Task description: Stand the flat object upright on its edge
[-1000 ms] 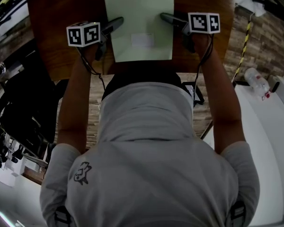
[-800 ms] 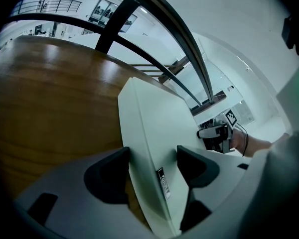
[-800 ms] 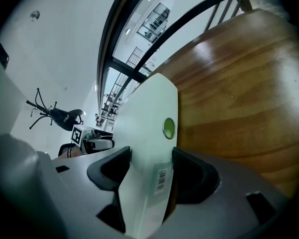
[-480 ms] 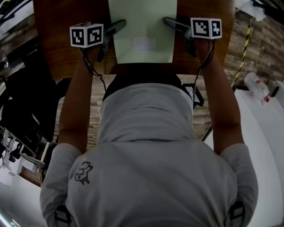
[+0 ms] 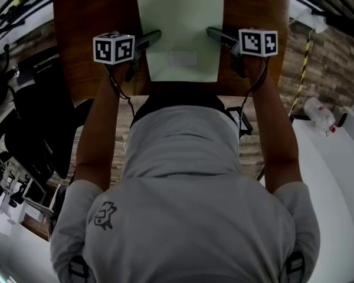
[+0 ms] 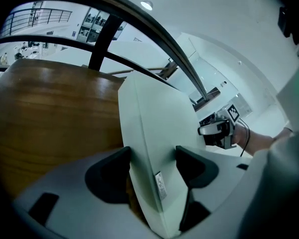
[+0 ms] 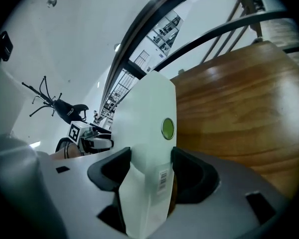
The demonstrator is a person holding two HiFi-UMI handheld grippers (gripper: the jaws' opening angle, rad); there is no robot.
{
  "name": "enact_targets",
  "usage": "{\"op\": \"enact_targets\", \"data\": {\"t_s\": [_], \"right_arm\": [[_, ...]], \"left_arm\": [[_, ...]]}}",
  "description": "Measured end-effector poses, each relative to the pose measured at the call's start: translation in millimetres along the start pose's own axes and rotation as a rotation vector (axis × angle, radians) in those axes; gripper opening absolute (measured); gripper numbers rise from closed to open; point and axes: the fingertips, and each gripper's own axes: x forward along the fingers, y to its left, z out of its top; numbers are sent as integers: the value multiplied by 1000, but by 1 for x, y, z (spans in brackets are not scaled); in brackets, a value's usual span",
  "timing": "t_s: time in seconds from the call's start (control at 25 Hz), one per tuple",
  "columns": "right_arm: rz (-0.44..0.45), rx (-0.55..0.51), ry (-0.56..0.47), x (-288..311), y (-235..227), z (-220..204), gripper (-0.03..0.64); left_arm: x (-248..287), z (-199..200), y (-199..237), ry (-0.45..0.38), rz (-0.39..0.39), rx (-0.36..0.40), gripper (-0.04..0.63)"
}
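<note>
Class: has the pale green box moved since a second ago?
Yes. The box has risen towards the camera, spanning more of the table than before.

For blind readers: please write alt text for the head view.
The left tool and right tool clamp a pale green flat package by its sides over a wooden table; the left jaws have just been closing on it.
</note>
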Motion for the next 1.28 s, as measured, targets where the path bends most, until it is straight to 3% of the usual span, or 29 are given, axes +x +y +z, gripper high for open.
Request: {"op": "enact_targets", "data": {"t_s": [0.44, 0.88, 1.28], "right_arm": [[-25, -69, -93, -26, 48, 14, 253], [-113, -255, -231, -65, 98, 42, 253], [-163, -401, -362, -80, 118, 62, 253]], "left_arm": [[-45, 28, -22, -68, 22, 117, 295], [-88, 79, -61, -170, 74, 334, 296], [-104, 95, -72, -298, 81, 392, 290]]}}
